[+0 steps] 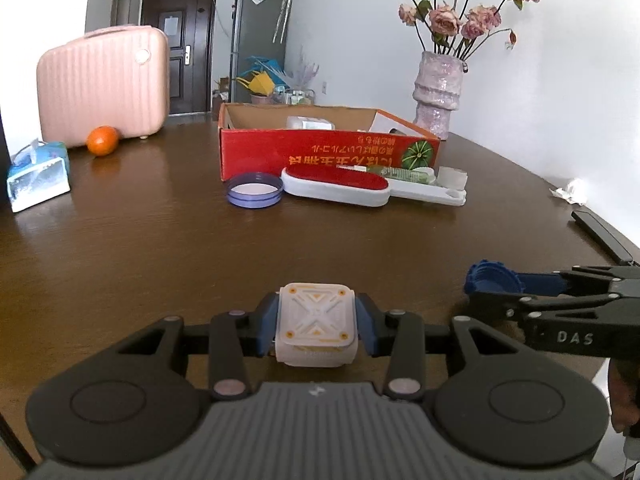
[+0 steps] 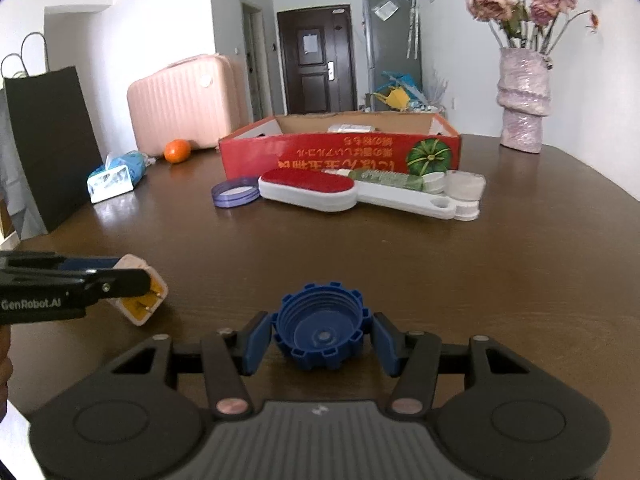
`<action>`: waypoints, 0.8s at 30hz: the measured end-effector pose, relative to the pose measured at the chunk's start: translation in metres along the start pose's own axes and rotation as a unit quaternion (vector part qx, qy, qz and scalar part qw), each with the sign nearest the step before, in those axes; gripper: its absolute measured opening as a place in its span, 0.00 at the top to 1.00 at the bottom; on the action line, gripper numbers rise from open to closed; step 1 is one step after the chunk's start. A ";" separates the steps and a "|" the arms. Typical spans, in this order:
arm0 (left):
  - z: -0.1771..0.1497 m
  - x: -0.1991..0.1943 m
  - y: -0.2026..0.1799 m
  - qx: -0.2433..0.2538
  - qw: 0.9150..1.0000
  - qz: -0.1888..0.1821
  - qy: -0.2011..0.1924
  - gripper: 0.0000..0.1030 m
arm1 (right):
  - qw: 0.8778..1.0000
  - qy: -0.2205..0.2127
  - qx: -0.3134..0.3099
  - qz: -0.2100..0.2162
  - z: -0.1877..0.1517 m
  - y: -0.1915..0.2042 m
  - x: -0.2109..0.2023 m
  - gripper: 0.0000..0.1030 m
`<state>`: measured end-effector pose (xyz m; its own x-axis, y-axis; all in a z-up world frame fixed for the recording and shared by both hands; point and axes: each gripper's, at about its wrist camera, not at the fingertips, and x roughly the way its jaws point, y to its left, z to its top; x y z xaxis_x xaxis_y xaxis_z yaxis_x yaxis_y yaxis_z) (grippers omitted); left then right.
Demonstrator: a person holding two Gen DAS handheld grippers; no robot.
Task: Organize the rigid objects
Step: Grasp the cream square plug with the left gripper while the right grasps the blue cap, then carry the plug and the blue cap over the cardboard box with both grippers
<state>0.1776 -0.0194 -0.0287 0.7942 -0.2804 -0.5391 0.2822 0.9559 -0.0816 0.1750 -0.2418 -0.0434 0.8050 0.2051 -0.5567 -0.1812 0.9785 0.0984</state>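
My left gripper (image 1: 316, 326) is shut on a white charger plug with orange markings (image 1: 315, 320), held just above the brown table; it also shows in the right wrist view (image 2: 140, 292). My right gripper (image 2: 320, 338) is shut on a blue ribbed bottle cap (image 2: 320, 330), also seen in the left wrist view (image 1: 494, 278). A red cardboard box (image 1: 320, 152), open on top, stands at the table's middle back with a few items inside. In front of it lie a purple round lid (image 1: 255, 190), a red-and-white lint brush (image 1: 336, 186) and a white flat holder (image 1: 432, 194).
A pink suitcase (image 1: 104, 84), an orange (image 1: 103, 140) and a tissue pack (image 1: 38, 174) are at the back left. A vase of dried roses (image 1: 438, 92) stands back right. A black paper bag (image 2: 48, 148) stands at the left edge. A black remote (image 1: 604, 236) lies at right.
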 end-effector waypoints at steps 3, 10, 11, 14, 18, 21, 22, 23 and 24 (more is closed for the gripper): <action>0.000 -0.012 0.000 0.000 1.000 0.003 -0.011 0.60 | 1.000 -0.013 0.000 -0.002 -0.002 0.002 -0.015 0.48; 0.009 -0.032 0.001 -0.006 0.999 0.005 -0.043 0.60 | 0.999 -0.033 -0.005 -0.012 0.001 0.004 -0.037 0.48; 0.011 -0.034 0.001 -0.006 0.999 0.003 -0.049 0.60 | 0.999 -0.035 -0.004 -0.014 0.003 0.003 -0.038 0.48; 0.017 -0.032 0.001 -0.007 0.999 0.002 -0.053 0.60 | 0.999 -0.043 -0.003 -0.021 0.005 0.000 -0.037 0.48; 0.026 -0.019 0.003 -0.005 0.999 0.006 -0.047 0.60 | 0.999 -0.040 -0.012 -0.035 0.008 -0.005 -0.024 0.48; 0.042 -0.006 0.006 -0.005 0.999 0.006 -0.049 0.60 | 0.999 -0.038 -0.008 -0.033 0.018 -0.013 -0.013 0.48; 0.049 -0.002 0.007 -0.005 0.999 0.006 -0.052 0.60 | 0.999 -0.039 -0.008 -0.032 0.023 -0.016 -0.009 0.48; 0.059 0.004 0.009 -0.004 0.998 0.006 -0.057 0.60 | 0.999 -0.041 -0.007 -0.029 0.030 -0.019 -0.006 0.48; 0.069 0.009 0.011 -0.004 0.998 0.009 -0.060 0.60 | 0.999 -0.045 -0.007 -0.025 0.037 -0.023 -0.002 0.48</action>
<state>0.2249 -0.0178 0.0230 0.8585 -0.2707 -0.4356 0.2630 0.9615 -0.0791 0.1986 -0.2635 -0.0135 0.8601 0.1586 -0.4848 -0.1476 0.9872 0.0611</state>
